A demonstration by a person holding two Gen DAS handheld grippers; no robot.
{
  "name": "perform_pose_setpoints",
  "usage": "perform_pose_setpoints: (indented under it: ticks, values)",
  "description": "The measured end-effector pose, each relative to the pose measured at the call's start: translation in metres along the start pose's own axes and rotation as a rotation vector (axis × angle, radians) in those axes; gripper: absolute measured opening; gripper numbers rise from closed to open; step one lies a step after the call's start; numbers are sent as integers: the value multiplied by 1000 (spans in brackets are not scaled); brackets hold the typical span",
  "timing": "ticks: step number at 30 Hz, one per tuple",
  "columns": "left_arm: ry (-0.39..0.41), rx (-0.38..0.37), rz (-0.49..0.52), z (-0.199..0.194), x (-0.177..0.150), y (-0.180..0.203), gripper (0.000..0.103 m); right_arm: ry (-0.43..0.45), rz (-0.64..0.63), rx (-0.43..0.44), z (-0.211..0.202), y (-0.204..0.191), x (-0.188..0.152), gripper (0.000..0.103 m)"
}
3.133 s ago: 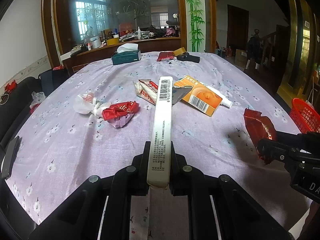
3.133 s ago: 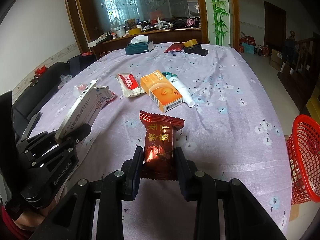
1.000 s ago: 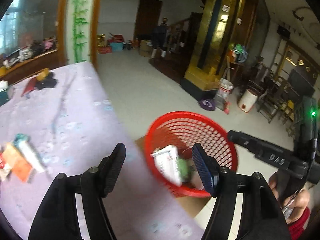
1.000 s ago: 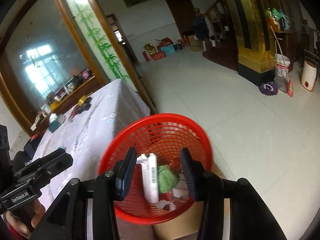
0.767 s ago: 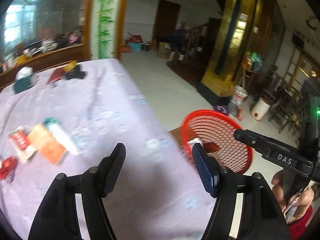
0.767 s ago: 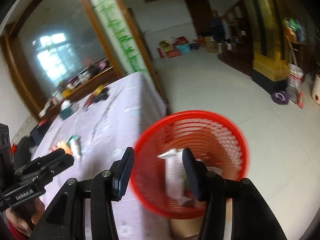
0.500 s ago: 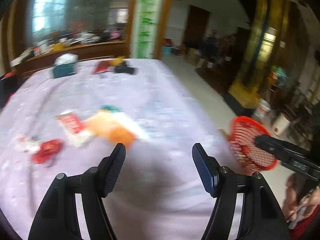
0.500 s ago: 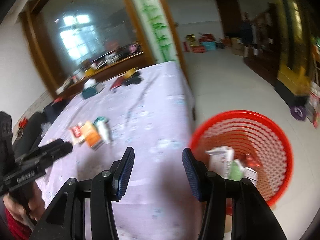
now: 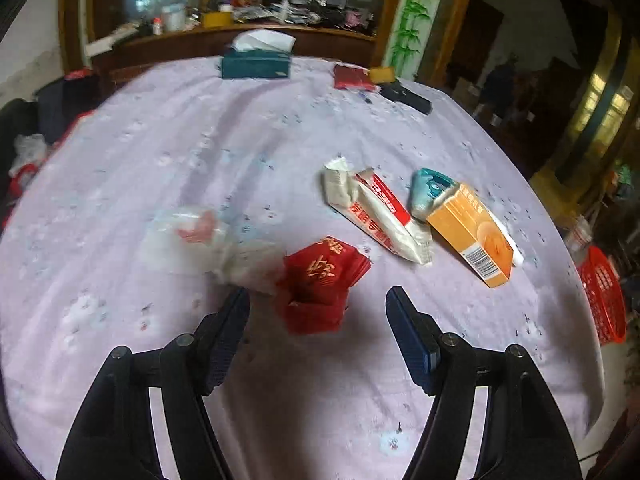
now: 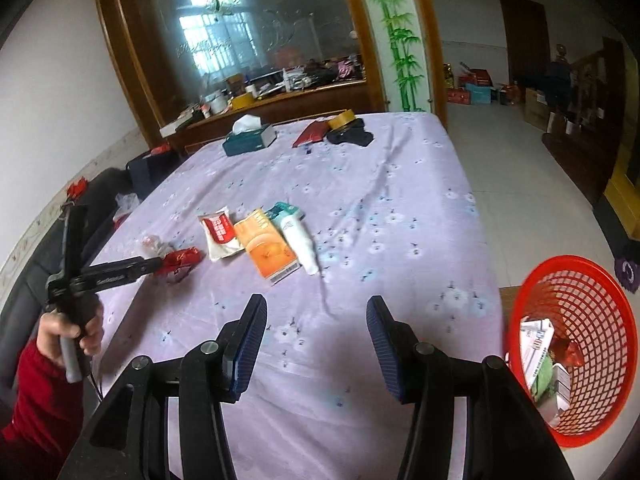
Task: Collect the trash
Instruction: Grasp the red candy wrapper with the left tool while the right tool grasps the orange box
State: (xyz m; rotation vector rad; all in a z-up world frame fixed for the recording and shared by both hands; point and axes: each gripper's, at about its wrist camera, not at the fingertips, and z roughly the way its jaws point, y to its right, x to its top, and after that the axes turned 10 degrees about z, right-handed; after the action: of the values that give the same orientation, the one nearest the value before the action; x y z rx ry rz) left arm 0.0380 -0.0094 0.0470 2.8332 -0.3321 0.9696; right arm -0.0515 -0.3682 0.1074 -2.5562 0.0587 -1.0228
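Note:
My left gripper (image 9: 318, 298) is open and empty, just short of a crumpled red wrapper (image 9: 322, 278) on the purple tablecloth (image 9: 240, 152). A white plastic wrapper (image 9: 192, 242) lies to its left. A red-and-white packet (image 9: 378, 210), an orange box (image 9: 470, 234) and a white tube with a teal cap (image 9: 430, 188) lie beyond. My right gripper (image 10: 316, 320) is open and empty over the cloth, with the orange box (image 10: 266, 250) and tube (image 10: 298, 240) ahead. The red basket (image 10: 576, 344) stands on the floor at right and holds trash.
A teal tissue box (image 9: 256, 62), a red pouch (image 9: 352, 78), a yellow tape roll (image 9: 382, 74) and a black object (image 9: 406, 96) sit at the table's far end. A wooden sideboard (image 10: 272, 108) with clutter stands behind. A dark sofa (image 10: 28, 280) runs along the left.
Both grippers dropped their items, the long white box and the red snack pack, into the red basket, then swung back to the table. Both are now open and empty.

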Motion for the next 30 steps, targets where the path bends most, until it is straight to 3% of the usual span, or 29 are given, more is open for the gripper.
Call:
perform_pose_setpoints:
  ticks: [7, 9, 12, 22, 30]
  values:
    - [-51, 29, 97, 38, 5, 26, 66, -41, -25, -7, 14, -9, 0, 56]
    - [-75, 47, 118, 49, 5, 31, 42, -50, -29, -6, 19, -9, 3, 56]
    - [-63, 86, 122, 53, 6, 34, 39, -70, -44, 4, 29, -13, 8, 56]
    - [32, 71, 63, 8, -13, 42, 37, -167, -247, 43, 114, -54, 32, 57]
    - [82, 58, 20, -18, -36, 51, 38, -198, -453, -33, 183, -84, 34, 63]
